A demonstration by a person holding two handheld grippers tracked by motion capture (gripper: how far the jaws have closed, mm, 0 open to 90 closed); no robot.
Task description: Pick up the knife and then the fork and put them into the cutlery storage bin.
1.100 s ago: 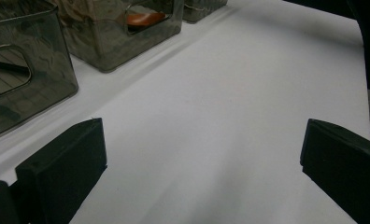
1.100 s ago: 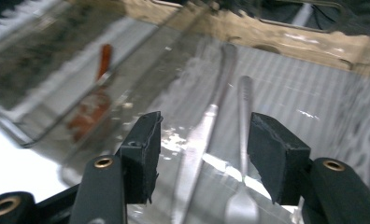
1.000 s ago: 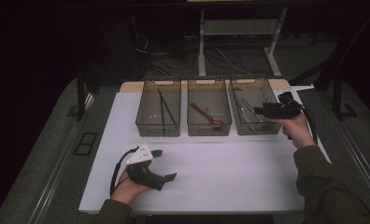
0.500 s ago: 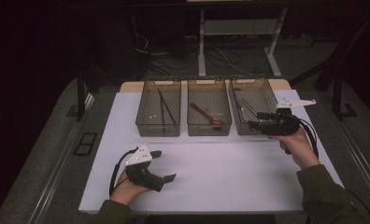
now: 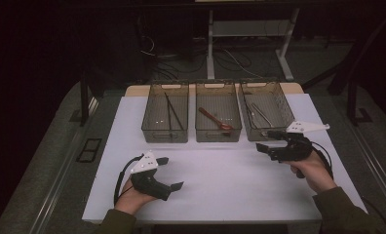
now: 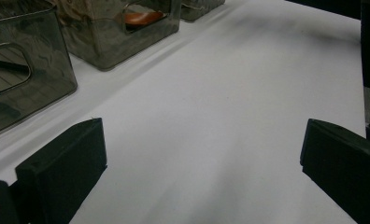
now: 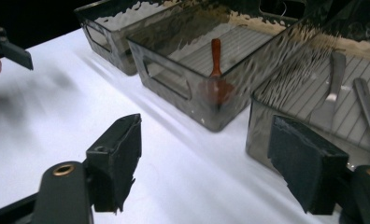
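Silver metal utensils (image 7: 332,88), two long flat pieces, lie on the ribbed floor of the right-hand smoky clear plastic bin (image 5: 243,105), at the far right of the row of three bins. My right gripper (image 5: 266,140) hangs just in front of that bin's near wall, close to it but touching nothing, jaws pointing left across the table. Its jaws have just been opening and stand apart with nothing between them; in the right gripper view (image 7: 206,163) only bare white sheet and the bin corner show in the gap. My right hand (image 5: 310,168) wraps the handle, cable trailing off the back. Next over, the middle smoky clear plastic bin (image 5: 218,134) holds a reddish-brown wooden spoon (image 5: 214,119) lying at a slant, bowl end toward me. The left smoky clear plastic bin (image 5: 164,134) holds thin black sticks (image 5: 171,112), also at a slant. My left gripper (image 5: 171,173) rests low on the white table sheet (image 5: 220,195), well apart from the bins and from the other gripper, jaws spread wide and empty; the left gripper view (image 6: 202,163) shows plain sheet between them. My left hand (image 5: 132,192) grips it from below.
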